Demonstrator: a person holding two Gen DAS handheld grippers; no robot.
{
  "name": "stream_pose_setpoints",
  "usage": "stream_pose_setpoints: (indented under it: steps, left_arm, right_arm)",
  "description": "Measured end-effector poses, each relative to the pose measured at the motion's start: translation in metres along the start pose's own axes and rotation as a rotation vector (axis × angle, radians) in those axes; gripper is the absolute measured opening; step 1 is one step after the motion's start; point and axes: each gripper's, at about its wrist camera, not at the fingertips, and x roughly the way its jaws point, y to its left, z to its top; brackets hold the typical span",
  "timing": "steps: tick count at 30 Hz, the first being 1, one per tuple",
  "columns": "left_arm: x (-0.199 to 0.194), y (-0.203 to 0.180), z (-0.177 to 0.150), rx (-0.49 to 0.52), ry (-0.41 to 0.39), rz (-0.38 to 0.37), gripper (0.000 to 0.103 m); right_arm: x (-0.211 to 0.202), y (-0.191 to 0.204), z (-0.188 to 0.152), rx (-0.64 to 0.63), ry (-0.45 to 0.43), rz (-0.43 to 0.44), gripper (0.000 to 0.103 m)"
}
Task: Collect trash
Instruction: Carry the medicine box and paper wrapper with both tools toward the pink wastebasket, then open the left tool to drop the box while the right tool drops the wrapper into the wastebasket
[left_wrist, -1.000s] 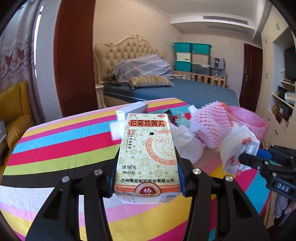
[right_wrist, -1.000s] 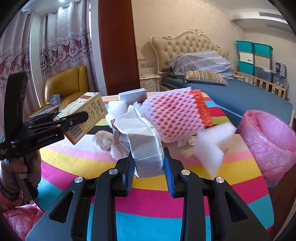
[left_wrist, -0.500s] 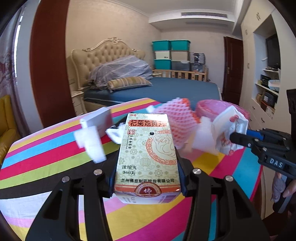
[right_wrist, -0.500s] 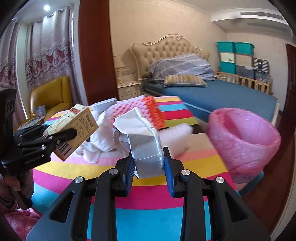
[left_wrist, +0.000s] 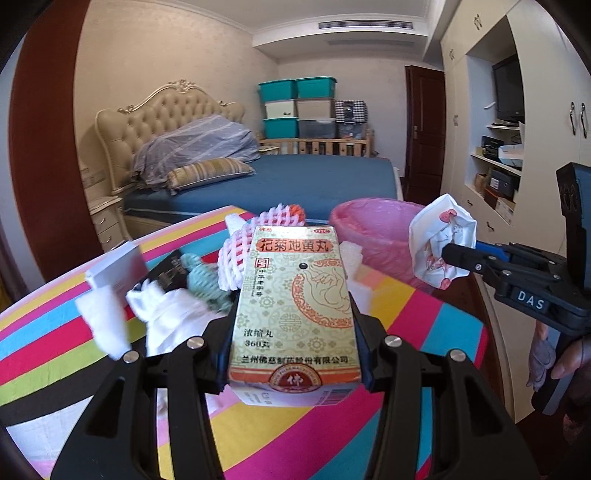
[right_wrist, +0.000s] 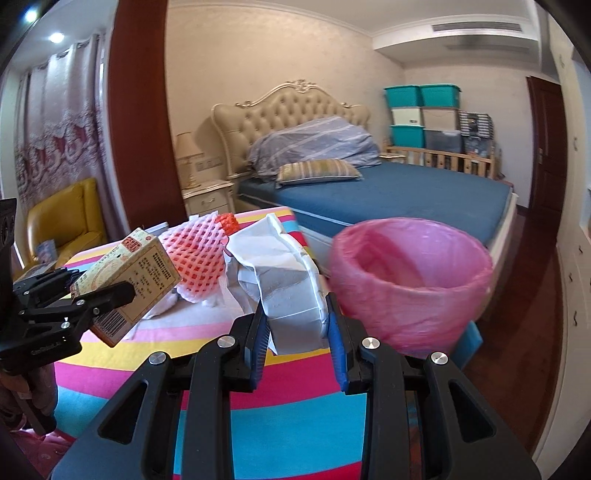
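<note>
While both tools are held above the striped tablecloth (left_wrist: 55, 354), the left gripper (left_wrist: 295, 332) is clamped on a medicine box (left_wrist: 295, 306), one pad against each long side. The right gripper (right_wrist: 295, 317) pinches a crumpled white wrapper (right_wrist: 288, 295). Beyond them, on the cloth, lie a pink foam fruit net (right_wrist: 195, 258), white tissues (left_wrist: 170, 314) and a small white box (left_wrist: 114, 266). Just past the table edge stands the pink-lined bin (right_wrist: 413, 280), with the bed (right_wrist: 406, 192) behind.
</note>
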Motion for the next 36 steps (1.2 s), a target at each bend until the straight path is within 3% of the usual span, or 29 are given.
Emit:
stream_pose_setpoints:
  steps: [4,9,16,24,31,36]
  left_arm:
    - [0.002,-0.010,0.002,0.015,-0.013,0.018,0.049]
    - [-0.002,0.004,-0.008,-0.047,0.007,0.074,0.049]
    - [-0.044,0.011,0.008,-0.036,-0.131,0.141,0.049]
    - [-0.016,-0.014,0.040,0.008,-0.111,-0.006,0.049]
    - [0.053,-0.050,0.069,0.030,-0.044,-0.157,0.049]
    - [0.101,-0.071,0.089,0.037,-0.019,-0.191,0.049]
  right_arm:
    - [-0.005,-0.014,-0.003,0.037,-0.008,0.003,0.030]
    - [-0.005,-0.018,-0.009,0.035,-0.004,0.006,0.030]
    - [-0.005,-0.019,-0.007,0.042,-0.012,0.007,0.030]
    - [-0.008,-0.040,0.009,0.028,-0.044,-0.057,0.030]
    - [0.004,-0.085,0.032,0.044,-0.049,-0.134,0.030]
    - [0.022,-0.112,0.042,0.055,-0.030,-0.170,0.030]
